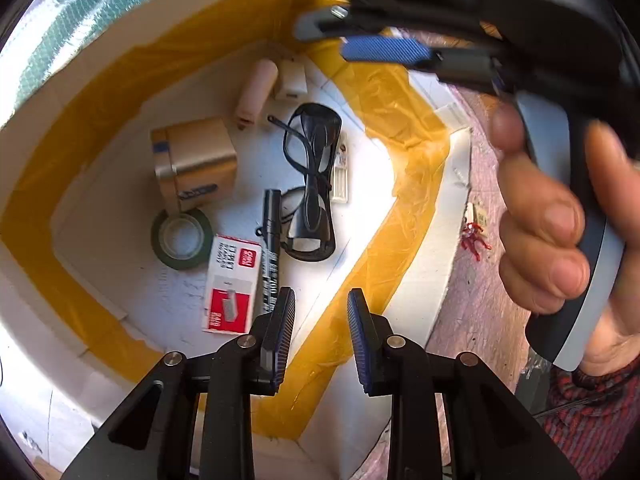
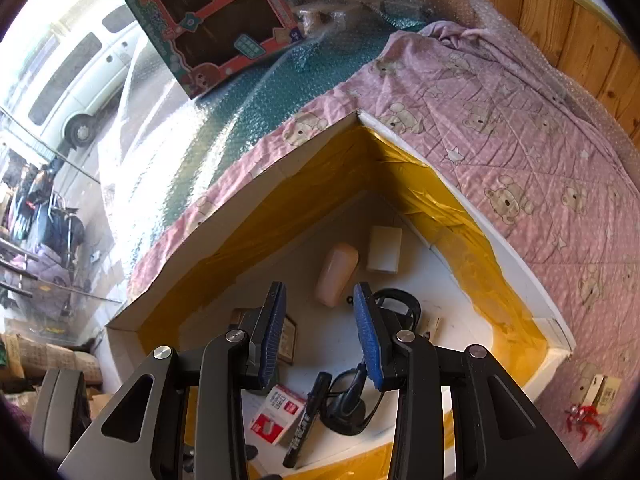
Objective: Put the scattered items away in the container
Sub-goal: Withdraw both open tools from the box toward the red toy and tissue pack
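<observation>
Far left, thru a window, a white van [image 2: 80,80] sits parked outside. Nearer in, teal bubble wrap [image 2: 240,108] w/ a toy box [image 2: 212,20] on it, then a pink bear-print quilt [image 2: 520,152], wood panelling [image 2: 560,20] behind at the right.

The container [image 1: 100,92] (white box, walls lined w/ yellow tape) rests on the quilt. Inside, left to right: green tape roll [image 1: 181,238], small cardboard box [image 1: 194,160], red-and-white staples box [image 1: 232,284], black marker [image 1: 272,248] lying partly over it, pink tube [image 1: 256,92], black glasses [image 1: 312,184], small white block [image 1: 291,80]. A red trinket [image 1: 474,236] w/ a tag lies outside on the quilt, just beside the box wall.

Left gripper [image 1: 320,336] hangs over the box, fingers spread, nothing between. Right gripper [image 2: 320,336] likewise over the box, spread and empty; a hand [image 1: 560,232] wraps its handle.
</observation>
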Demonstrator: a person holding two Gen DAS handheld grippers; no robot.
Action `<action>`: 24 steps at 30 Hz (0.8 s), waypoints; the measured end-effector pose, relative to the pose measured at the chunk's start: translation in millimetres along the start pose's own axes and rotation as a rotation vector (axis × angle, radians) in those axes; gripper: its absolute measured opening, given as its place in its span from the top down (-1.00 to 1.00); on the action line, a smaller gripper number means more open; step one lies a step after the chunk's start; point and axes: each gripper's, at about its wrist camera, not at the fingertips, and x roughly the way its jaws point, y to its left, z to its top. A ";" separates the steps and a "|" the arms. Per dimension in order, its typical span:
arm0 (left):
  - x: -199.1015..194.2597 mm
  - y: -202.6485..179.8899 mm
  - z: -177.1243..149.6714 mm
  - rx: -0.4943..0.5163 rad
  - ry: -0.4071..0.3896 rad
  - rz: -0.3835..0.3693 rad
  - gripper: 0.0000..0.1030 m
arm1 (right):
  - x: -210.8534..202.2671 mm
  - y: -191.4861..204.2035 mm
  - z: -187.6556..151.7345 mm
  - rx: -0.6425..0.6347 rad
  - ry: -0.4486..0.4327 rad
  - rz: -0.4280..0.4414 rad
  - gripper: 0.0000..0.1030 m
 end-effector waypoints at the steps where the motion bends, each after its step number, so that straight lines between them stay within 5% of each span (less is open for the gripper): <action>1: -6.6 2.4 -1.3 -0.006 -0.017 -0.007 0.44 | -8.5 0.2 -4.8 0.008 -0.015 0.011 0.27; 8: -46.0 -3.1 -20.3 0.080 -0.157 0.072 0.44 | -65.8 5.5 -47.3 0.047 -0.155 0.065 0.27; 19: -82.0 -55.5 -67.2 0.373 -0.390 0.207 0.44 | -118.7 3.6 -150.4 0.114 -0.404 0.108 0.27; 24: -73.1 -86.5 -83.7 0.483 -0.404 0.196 0.43 | -131.8 -21.6 -196.9 0.213 -0.486 0.106 0.27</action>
